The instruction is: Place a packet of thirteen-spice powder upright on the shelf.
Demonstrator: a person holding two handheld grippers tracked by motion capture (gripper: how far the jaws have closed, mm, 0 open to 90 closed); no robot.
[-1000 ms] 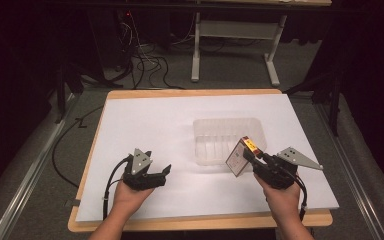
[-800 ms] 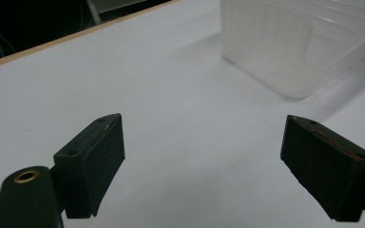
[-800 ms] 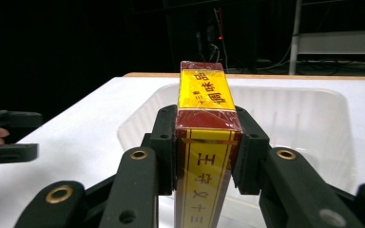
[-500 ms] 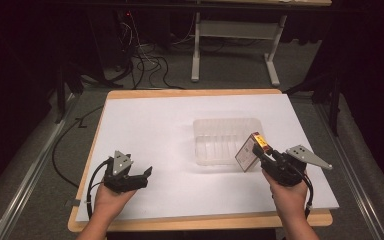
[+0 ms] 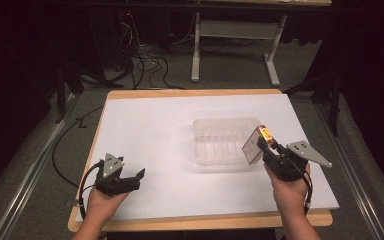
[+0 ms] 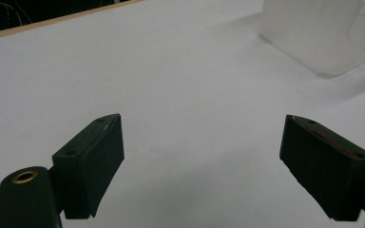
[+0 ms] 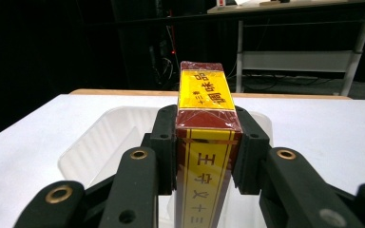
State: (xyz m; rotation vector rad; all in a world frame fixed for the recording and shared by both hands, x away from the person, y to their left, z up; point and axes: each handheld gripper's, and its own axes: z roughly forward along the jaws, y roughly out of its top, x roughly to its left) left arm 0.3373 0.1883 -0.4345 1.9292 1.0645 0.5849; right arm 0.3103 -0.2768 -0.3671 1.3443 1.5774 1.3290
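A small box (image 7: pixel 205 123), dark red and yellow with printed characters, is clamped between the jaws of my right gripper (image 7: pixel 204 142). In the high view that box (image 5: pixel 256 144) is held at the right end of a clear plastic tray (image 5: pixel 220 141), above its right rim, with the right gripper (image 5: pixel 267 150) just behind it. The clear plastic tray (image 7: pixel 104 142) lies below and beyond the box. My left gripper (image 5: pixel 139 176) rests low near the table's front left, jaws wide apart with bare white table between them. In the left gripper view the tray (image 6: pixel 323 33) sits at the upper right.
The white-covered table (image 5: pixel 155 135) has a wooden edge (image 5: pixel 195 220) along the front. Beyond the far edge are dark floor, cables (image 5: pixel 145 60) and a white table frame (image 5: pixel 230 45).
My left gripper has drawn back toward the front left corner of the table. My right gripper with the box has shifted slightly right and toward the front, beside the tray's right end.
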